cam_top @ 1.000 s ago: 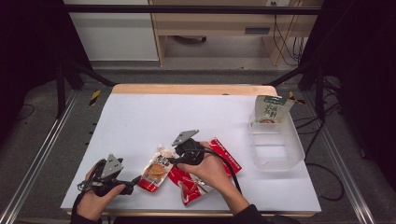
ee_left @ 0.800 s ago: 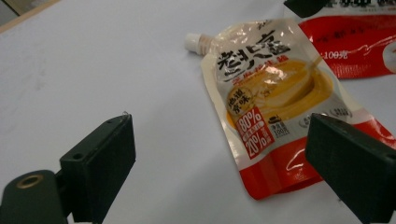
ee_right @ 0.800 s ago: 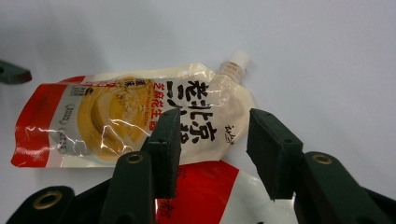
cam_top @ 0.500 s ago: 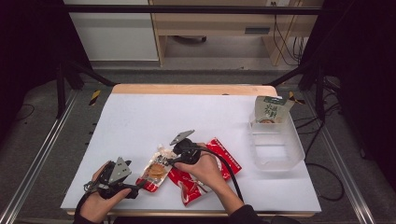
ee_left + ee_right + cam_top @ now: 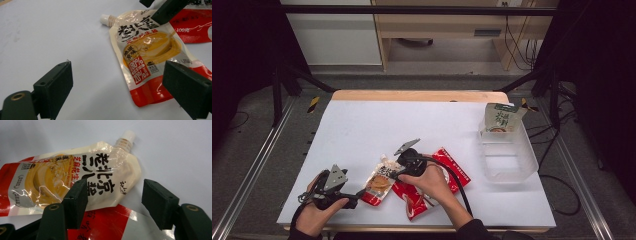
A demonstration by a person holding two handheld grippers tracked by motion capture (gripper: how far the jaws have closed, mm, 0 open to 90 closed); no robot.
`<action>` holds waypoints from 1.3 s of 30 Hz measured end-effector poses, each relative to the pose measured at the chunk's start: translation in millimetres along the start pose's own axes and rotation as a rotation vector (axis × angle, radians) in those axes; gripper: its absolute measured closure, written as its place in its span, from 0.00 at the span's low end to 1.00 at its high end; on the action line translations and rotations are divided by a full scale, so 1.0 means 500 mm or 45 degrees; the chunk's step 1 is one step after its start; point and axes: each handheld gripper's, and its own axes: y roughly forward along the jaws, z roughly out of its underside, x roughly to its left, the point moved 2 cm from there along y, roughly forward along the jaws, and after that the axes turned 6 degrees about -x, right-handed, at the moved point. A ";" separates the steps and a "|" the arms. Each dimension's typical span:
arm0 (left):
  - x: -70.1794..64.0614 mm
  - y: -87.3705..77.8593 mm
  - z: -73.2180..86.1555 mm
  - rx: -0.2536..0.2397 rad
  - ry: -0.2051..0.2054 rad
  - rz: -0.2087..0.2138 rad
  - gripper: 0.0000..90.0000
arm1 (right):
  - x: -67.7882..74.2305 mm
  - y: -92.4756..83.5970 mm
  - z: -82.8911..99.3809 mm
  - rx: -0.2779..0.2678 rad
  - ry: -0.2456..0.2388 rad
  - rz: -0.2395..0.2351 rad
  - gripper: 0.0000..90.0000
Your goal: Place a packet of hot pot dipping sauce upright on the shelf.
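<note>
From above, a spouted sauce pouch (image 5: 381,179) is seen lying flat at the table's (image 5: 362,130) near edge, between the left gripper (image 5: 360,192) and right gripper (image 5: 398,173). In the left gripper view, the jaws are spread wide, the pouch just beyond them. In the right gripper view, the jaws, lately opening, are parted over the pouch's spout end, nothing pinched, a red packet (image 5: 105,226) beneath.

one overhead camera, two riding close on the jaws

the high view looks forward and down over the whole white table (image 5: 362,130). the left gripper view sits low and close, facing the spouted pouch (image 5: 145,50). the right gripper view, closer yet, meets that pouch (image 5: 75,177) from its opposite side.
</note>
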 end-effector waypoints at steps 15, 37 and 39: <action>0.000 0.003 -0.002 0.009 0.020 0.003 0.12 | 0.007 0.012 0.007 0.012 0.027 -0.002 0.62; 0.012 -0.002 -0.006 -0.018 0.007 0.004 0.12 | 0.037 -0.009 -0.016 -0.100 -0.146 0.081 1.00; 0.015 -0.002 -0.009 -0.022 0.009 0.010 0.12 | 0.037 -0.015 -0.019 -0.107 -0.154 0.084 1.00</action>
